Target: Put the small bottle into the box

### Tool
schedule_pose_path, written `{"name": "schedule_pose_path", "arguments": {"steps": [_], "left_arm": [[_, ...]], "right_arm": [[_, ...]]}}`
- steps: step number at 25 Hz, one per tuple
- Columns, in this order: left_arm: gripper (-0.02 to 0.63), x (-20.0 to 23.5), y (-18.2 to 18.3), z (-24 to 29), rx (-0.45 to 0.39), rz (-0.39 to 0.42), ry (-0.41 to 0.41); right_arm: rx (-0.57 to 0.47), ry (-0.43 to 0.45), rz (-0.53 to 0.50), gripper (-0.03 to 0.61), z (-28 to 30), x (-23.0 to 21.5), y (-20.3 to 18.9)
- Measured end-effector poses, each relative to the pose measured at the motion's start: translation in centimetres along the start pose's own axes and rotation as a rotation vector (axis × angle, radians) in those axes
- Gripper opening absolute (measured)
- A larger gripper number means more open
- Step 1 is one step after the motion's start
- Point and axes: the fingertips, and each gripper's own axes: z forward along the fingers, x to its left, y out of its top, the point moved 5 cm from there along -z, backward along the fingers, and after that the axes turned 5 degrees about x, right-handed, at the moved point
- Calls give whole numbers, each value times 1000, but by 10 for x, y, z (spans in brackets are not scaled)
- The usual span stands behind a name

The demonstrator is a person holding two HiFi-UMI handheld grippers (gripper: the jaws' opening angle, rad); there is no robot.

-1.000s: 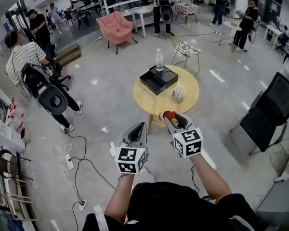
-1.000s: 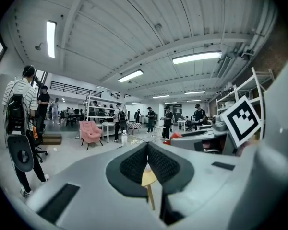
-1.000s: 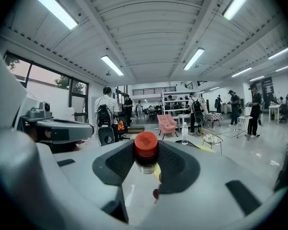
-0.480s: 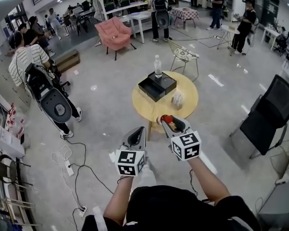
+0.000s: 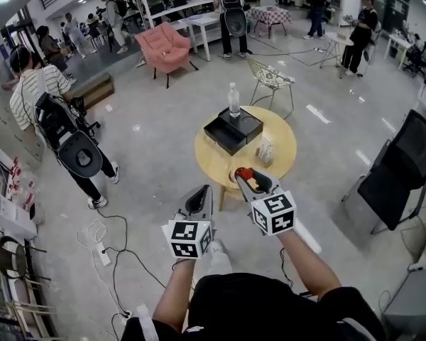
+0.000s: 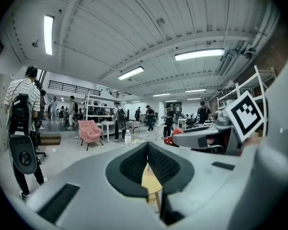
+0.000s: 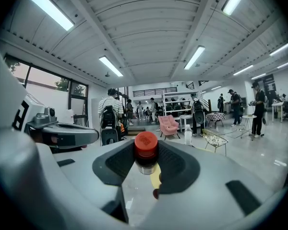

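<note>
Two tools: we hold both low in front of us, side by side, at the near side of the round tabletop (image 5: 216, 163).
Left tool (image 5: 199, 192): jaws pressed together, nothing between them.
Right tool (image 5: 246, 177): clenched on the small bottle (image 7: 146, 151), whose red cap sticks out past the jaw pads.
Small bottle: in the air at the tabletop's near edge, well apart from the box (image 5: 233, 128).
Box: black, on the far left part of the tabletop; a clear water bottle (image 5: 233, 99) stands at its far edge.
Hard to make out: the jaws hide the small bottle's body; we cannot tell the box's inside, nor what the pale item (image 5: 264, 151) right of it is.
Change: against a second ago the tabletop looks slightly nearer, and the right tool still clamps the small bottle.
</note>
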Motion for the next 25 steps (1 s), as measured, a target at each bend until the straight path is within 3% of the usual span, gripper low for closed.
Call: {"name": "schedule_pose_path", "arguments": {"steps": [15, 25], "left_arm": [[12, 101, 32, 98, 22, -21, -14], [12, 177, 42, 139, 27, -32, -30]], "right_arm": [[37, -25, 26, 137, 127, -42, 38], [52, -45, 35, 137, 208, -42, 56]]}}
